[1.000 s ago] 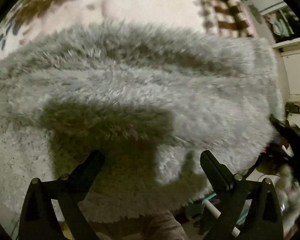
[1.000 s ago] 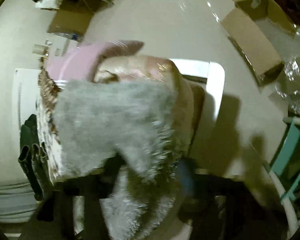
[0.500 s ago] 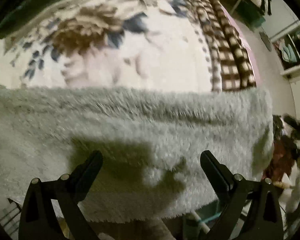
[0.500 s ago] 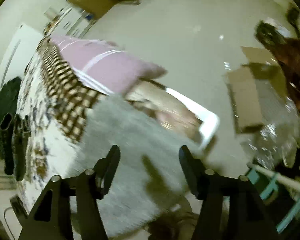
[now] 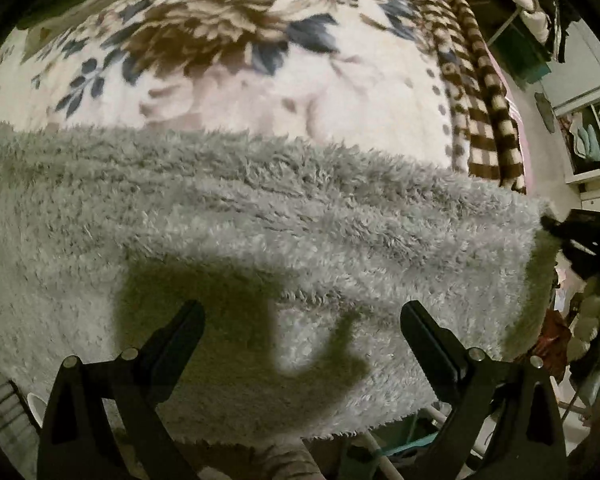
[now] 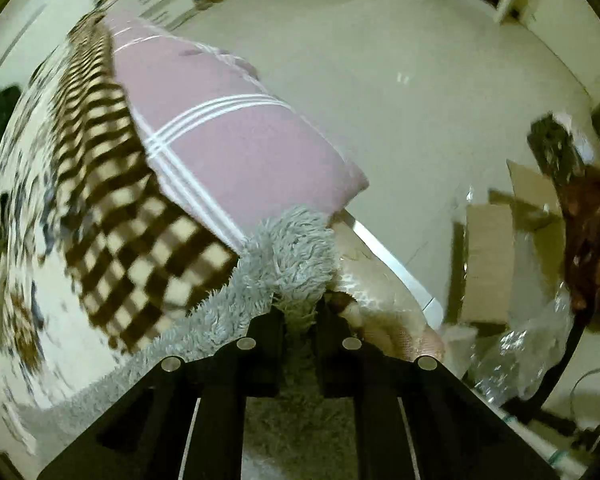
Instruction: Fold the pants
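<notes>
The fluffy grey pants [image 5: 260, 232] lie folded in a wide band across a floral blanket [image 5: 228, 48] on the bed. My left gripper [image 5: 300, 316] hovers above them, open, nothing between its fingers. In the right wrist view my right gripper [image 6: 300, 312] is closing, its jaws pinching a tuft at the corner of the grey pants [image 6: 292, 256] near the bed's edge. That gripper shows as a dark shape [image 5: 580, 236] at the pants' right end in the left wrist view.
A brown checked blanket [image 6: 132, 216] and a pink striped pillow [image 6: 228, 144] lie beside the pants. Past the bed's edge are pale floor [image 6: 420, 80], cardboard boxes [image 6: 496, 256], clear plastic wrap [image 6: 532, 344] and shelving [image 5: 592, 136].
My right gripper swung over to the pants' corner, opened, then closed on the fluffy edge. My left gripper rose, and more floral blanket shows above the pants.
</notes>
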{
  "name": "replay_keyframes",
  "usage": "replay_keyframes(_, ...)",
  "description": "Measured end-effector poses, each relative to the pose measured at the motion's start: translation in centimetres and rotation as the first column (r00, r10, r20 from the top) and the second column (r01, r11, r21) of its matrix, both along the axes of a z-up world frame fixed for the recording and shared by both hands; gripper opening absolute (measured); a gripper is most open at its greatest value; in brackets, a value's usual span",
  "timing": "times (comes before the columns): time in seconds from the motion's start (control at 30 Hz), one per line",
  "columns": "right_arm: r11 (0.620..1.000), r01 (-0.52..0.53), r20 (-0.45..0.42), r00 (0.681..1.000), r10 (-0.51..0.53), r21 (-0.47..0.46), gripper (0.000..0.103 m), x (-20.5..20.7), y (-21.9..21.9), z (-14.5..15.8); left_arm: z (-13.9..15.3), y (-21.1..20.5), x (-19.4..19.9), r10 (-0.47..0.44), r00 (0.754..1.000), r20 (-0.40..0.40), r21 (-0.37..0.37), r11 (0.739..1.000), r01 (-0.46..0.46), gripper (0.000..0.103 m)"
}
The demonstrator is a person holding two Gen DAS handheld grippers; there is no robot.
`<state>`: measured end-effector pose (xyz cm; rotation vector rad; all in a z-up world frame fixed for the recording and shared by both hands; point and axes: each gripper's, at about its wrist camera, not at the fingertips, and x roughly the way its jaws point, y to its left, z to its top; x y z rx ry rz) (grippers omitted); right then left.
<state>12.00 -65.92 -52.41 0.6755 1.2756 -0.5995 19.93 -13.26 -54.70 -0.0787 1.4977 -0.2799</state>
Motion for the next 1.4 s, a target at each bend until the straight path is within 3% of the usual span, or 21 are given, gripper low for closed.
replay_keyframes(0.03,0.998,0.012,-0.006,1.000,-0.011,0.066,0.016,0.0,-0.6,-1.2,0.0,0.0,-0.1,-0.002,1.000,-0.004,-0.001,1.000,0.002,0.100)
replay_keyframes(0.07,0.992,0.010,-0.007,1.000,-0.009,0.123,0.027,-0.1,-1.1,-1.9,0.0,-0.1,-0.3,-0.008,1.000,-0.006,-0.004,1.000,0.008,0.100)
replay_keyframes(0.1,0.988,0.010,-0.008,1.000,-0.009,0.156,0.050,-0.4,-1.4,-2.2,0.2,0.1,-0.5,-0.018,1.000,-0.004,-0.003,1.000,0.018,0.100)
replay_keyframes(0.17,0.987,0.030,0.064,0.997,-0.041,0.159,0.063,-2.6,-1.8,-0.7,0.3,-0.8,-0.7,-0.047,0.999,-0.001,-0.001,0.999,0.047,0.100)
replay_keyframes(0.33,0.959,0.182,0.165,0.962,-0.219,0.217,0.064,-13.5,-1.7,2.6,-0.5,-2.8,-2.3,-0.112,0.993,-0.034,0.008,0.994,0.112,0.100)
replay_keyframes(0.5,0.887,0.256,0.128,0.937,-0.326,0.384,0.064,-19.7,0.9,-0.9,-1.2,-4.0,-4.5,-0.165,0.984,-0.071,0.021,0.986,0.167,0.100)
replay_keyframes(0.57,0.874,0.244,0.138,0.934,-0.328,0.421,0.061,-19.8,1.9,-2.5,-1.1,-4.4,-5.3,-0.188,0.979,-0.078,0.026,0.981,0.190,0.100)
replay_keyframes(0.63,0.884,0.214,0.149,0.943,-0.298,0.415,0.041,-19.0,3.2,-3.8,-1.0,-4.9,-5.9,-0.211,0.974,-0.077,0.035,0.976,0.215,0.100)
replay_keyframes(0.67,0.894,0.205,0.155,0.945,-0.286,0.399,0.011,-18.6,3.8,-4.0,-1.0,-5.3,-6.2,-0.224,0.972,-0.077,0.038,0.973,0.227,0.100)
replay_keyframes(0.7,0.911,0.207,0.148,0.950,-0.274,0.356,0.005,-18.1,4.2,-3.7,-1.0,-5.7,-6.4,-0.236,0.969,-0.076,0.040,0.970,0.239,0.100)
replay_keyframes(0.77,0.940,0.205,0.163,0.953,-0.256,0.273,0.005,-17.9,4.9,-2.3,-0.9,-6.3,-6.9,-0.259,0.963,-0.075,0.047,0.964,0.263,0.100)
replay_keyframes(0.83,0.938,0.237,0.176,0.942,-0.286,0.254,0.004,-18.8,4.5,-0.7,-0.6,-6.9,-7.3,-0.272,0.960,-0.072,0.044,0.960,0.275,0.100)
replay_keyframes(0.93,0.924,0.273,0.147,0.936,-0.319,0.269,0.004,-20.8,4.4,-0.4,-0.2,-7.0,-7.6,-0.288,0.955,-0.067,0.047,0.955,0.291,0.100)
replay_keyframes(1.03,0.887,0.289,0.125,0.927,-0.353,0.361,0.006,-22.5,4.1,-2.2,-0.8,-7.7,-7.3,-0.294,0.953,-0.076,0.058,0.953,0.298,0.100)
replay_keyframes(1.07,0.874,0.281,0.128,0.926,-0.356,0.396,0.014,-22.9,4.0,-3.0,-1.3,-7.9,-7.3,-0.295,0.952,-0.087,0.058,0.952,0.300,0.100)
replay_keyframes(1.1,0.867,0.282,0.121,0.926,-0.358,0.410,0.039,-23.3,3.9,-3.6,-1.7,-8.3,-7.3,-0.294,0.951,-0.093,0.059,0.952,0.300,0.100)
replay_keyframes(1.17,0.852,0.284,0.163,0.907,-0.387,0.440,0.069,-24.4,3.8,-4.6,-2.4,-8.9,-6.7,-0.281,0.954,-0.101,0.057,0.956,0.288,0.100)
replay_keyframes(1.37,0.805,0.255,0.256,0.860,-0.442,0.535,0.070,-23.7,3.2,-9.1,-5.2,-10.2,-5.1,-0.266,0.956,-0.128,0.041,0.961,0.273,0.100)
replay_keyframes(1.4,0.804,0.266,0.272,0.846,-0.459,0.532,0.066,-23.4,3.1,-9.2,-5.7,-10.4,-4.9,-0.267,0.954,-0.138,0.046,0.960,0.275,0.100)
